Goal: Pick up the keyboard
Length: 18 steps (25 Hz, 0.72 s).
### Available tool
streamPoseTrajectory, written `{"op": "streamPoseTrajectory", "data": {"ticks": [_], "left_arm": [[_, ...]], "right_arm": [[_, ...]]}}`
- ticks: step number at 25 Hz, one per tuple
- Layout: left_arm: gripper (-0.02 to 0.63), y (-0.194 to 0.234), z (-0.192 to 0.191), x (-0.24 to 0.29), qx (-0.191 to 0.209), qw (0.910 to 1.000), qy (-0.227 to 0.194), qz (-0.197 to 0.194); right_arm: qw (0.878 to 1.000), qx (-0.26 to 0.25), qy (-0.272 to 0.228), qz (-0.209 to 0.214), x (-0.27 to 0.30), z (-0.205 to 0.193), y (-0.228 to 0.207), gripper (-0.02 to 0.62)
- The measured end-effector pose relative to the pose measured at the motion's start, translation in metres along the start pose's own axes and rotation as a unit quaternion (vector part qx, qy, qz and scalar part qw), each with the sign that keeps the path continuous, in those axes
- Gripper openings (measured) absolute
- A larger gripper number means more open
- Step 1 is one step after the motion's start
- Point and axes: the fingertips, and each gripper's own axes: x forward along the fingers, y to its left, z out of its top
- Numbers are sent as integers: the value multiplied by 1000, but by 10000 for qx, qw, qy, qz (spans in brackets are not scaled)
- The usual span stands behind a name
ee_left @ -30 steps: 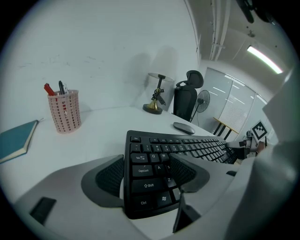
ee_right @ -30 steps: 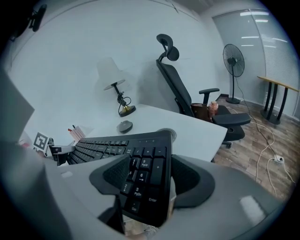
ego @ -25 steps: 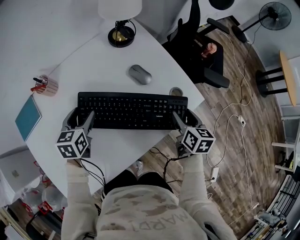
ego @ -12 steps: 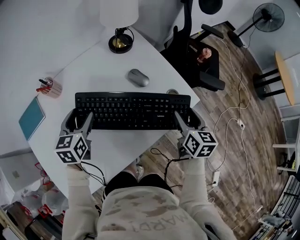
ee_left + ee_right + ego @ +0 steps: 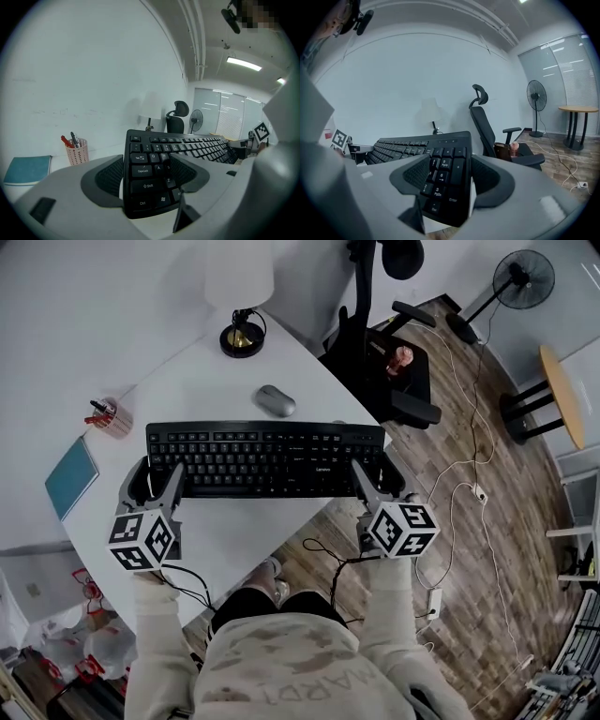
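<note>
An office: white desk point(image 5: 187, 381), swivel chair point(image 5: 389, 381), desk lamp point(image 5: 240, 277), pen cup point(image 5: 111, 418), standing fan point(image 5: 523, 266).

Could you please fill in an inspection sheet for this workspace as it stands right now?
Surface: white table with a curved front edge.
Job's things: black keyboard, held at both short ends; it appears raised off the table.
Clutter: grey mouse and lamp beyond the keyboard; pink pen cup and teal notebook to its left.
Grippers: left gripper shut on the keyboard's left end; right gripper shut on its right end.
Cables: black cable hanging below the grippers; white cable across the wood floor.
Surroundings: black office chair, standing fan, round wooden table.
</note>
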Motion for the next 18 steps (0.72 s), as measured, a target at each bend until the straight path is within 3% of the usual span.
{"op": "streamPoseTrajectory", "data": {"ticks": [18], "left_arm": [[314, -19, 48, -62, 171, 9967, -800, 0]], "right_arm": [[9968, -306, -727, 105, -55, 51, 27, 293]]}}
